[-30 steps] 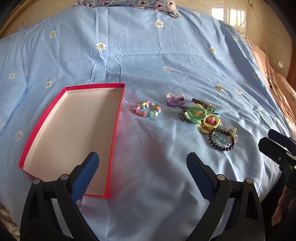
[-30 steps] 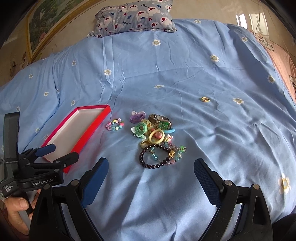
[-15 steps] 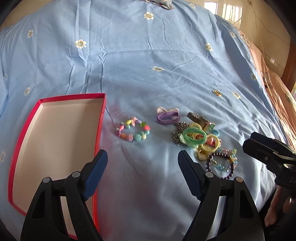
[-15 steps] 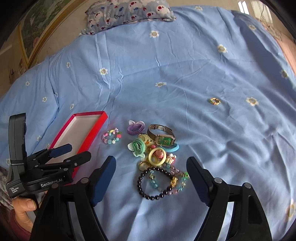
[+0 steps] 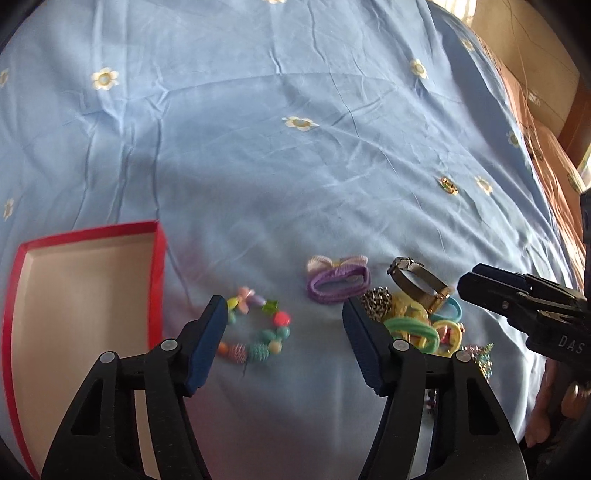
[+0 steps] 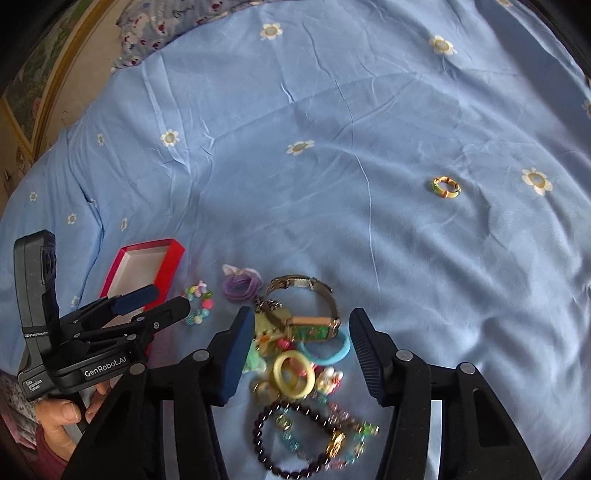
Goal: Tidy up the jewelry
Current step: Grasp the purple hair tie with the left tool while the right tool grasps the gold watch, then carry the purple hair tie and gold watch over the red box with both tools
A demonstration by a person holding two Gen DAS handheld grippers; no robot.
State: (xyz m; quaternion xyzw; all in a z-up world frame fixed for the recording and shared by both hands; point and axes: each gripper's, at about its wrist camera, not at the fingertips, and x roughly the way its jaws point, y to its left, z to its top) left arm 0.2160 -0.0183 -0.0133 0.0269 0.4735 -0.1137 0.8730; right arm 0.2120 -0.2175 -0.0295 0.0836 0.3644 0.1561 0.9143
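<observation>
A pile of jewelry lies on the blue bed sheet: a multicoloured bead bracelet, a purple hair tie, a metal watch, a yellow ring-shaped hair tie and a dark bead bracelet. An open red box lies to the left. My left gripper is open and empty, with the bead bracelet between its fingers. My right gripper is open and empty over the watch and hair ties. A small green-gold ring lies apart, far right.
The sheet has a daisy print and soft creases. A patterned pillow lies at the far edge. An orange-pink blanket borders the bed on the right. Each gripper shows in the other's view.
Both grippers have moved forward and down toward the jewelry. The left now frames the bead bracelet, the right frames the watch and hair ties. The red box has slid left in view.
</observation>
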